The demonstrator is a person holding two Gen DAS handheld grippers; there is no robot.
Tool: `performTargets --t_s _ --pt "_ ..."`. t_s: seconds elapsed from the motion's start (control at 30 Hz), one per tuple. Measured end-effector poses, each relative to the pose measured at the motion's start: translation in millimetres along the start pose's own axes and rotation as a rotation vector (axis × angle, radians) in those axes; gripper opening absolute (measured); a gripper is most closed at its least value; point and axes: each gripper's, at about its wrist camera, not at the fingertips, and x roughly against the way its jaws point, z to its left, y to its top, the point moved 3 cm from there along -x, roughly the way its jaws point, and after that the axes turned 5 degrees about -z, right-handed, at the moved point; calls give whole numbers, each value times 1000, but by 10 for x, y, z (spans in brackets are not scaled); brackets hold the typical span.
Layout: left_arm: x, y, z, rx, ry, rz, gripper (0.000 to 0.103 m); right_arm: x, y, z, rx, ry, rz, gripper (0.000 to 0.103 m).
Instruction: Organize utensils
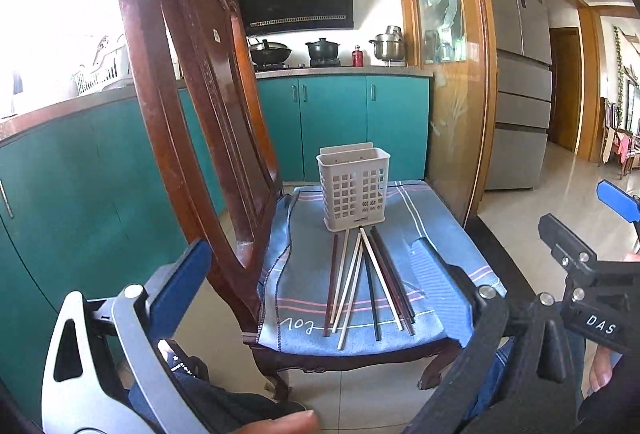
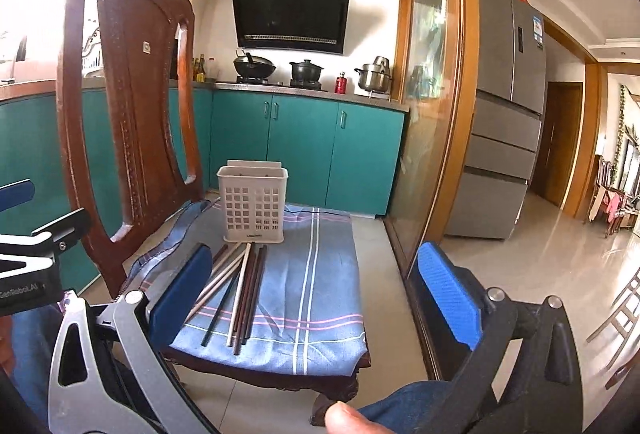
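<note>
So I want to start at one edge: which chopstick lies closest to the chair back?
The dark reddish-brown chopstick, leftmost in the fan; the pale chopsticks lie right of it.

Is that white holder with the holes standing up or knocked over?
Standing up. The holder sits on its base on the cloth, open top upward, with the chopsticks lying flat before it.
</note>
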Motion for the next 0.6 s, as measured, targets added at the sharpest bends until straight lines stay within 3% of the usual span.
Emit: performTargets --t_s 0.6 --pt "24 1 -83 -6 -10 2 99 34 5 -33 -27 14 3 100"
